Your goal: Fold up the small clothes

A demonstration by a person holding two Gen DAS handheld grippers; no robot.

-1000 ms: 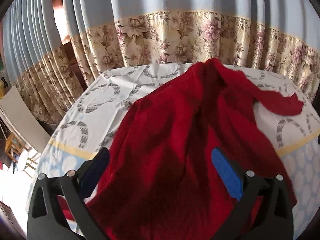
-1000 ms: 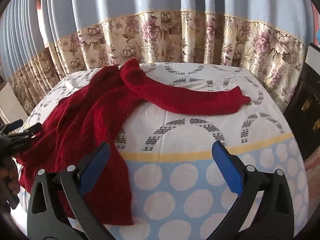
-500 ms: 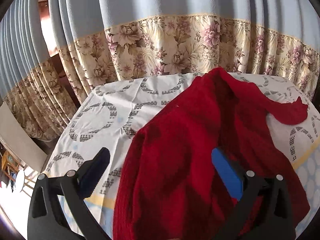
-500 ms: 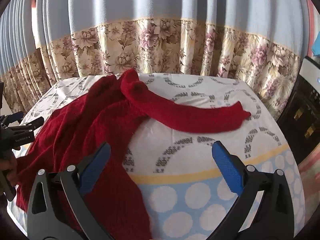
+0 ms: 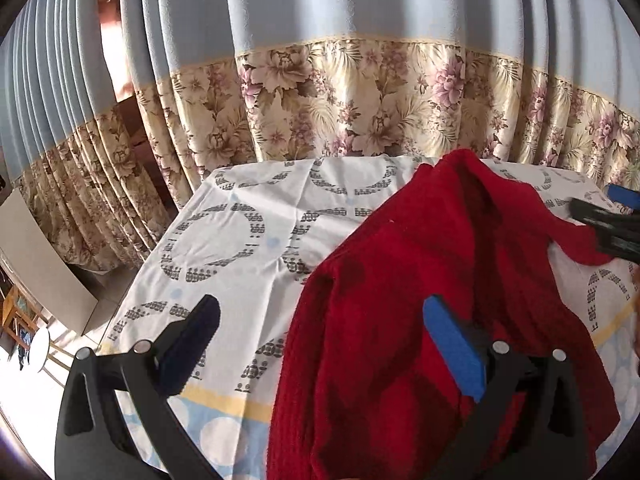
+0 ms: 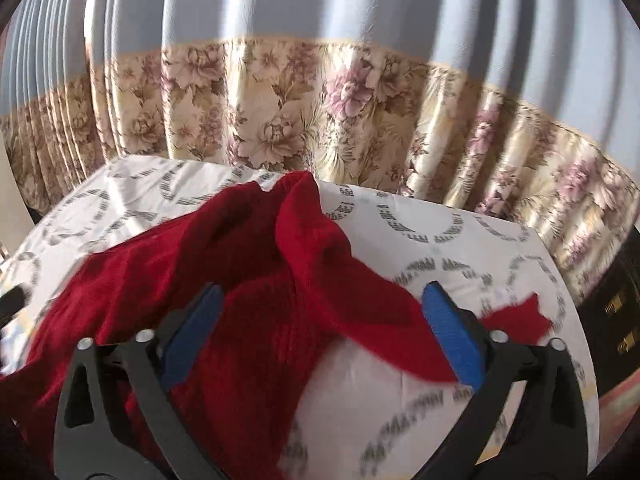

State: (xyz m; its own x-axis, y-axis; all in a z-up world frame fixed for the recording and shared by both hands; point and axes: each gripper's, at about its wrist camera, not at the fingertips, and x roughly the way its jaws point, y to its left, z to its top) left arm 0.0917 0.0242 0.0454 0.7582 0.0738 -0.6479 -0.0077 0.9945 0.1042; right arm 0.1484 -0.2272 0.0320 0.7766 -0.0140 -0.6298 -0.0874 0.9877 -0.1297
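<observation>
While your two grippers hang over the desk, the red sweater [image 5: 420, 300] lies spread and rumpled on the patterned cloth [image 5: 248, 248].

Nearest to you, your left gripper [image 5: 320, 344] holds its fingers released and wide: the left finger [image 5: 192, 344] stands over bare cloth and the right finger [image 5: 454, 352] over the sweater's body, neither pressing it. Your right gripper [image 6: 320, 332] has its fingers closing though still wide, with the sweater's sleeve [image 6: 360, 292] lying between them, unpinched; this view is blurred. Farther out, the sleeve runs to the right across the cloth, its cuff [image 6: 520, 316] past the right finger [image 6: 452, 336]. Beyond the desk's far edge hangs a curtain [image 5: 360, 100], blue above and flowered below.
</observation>
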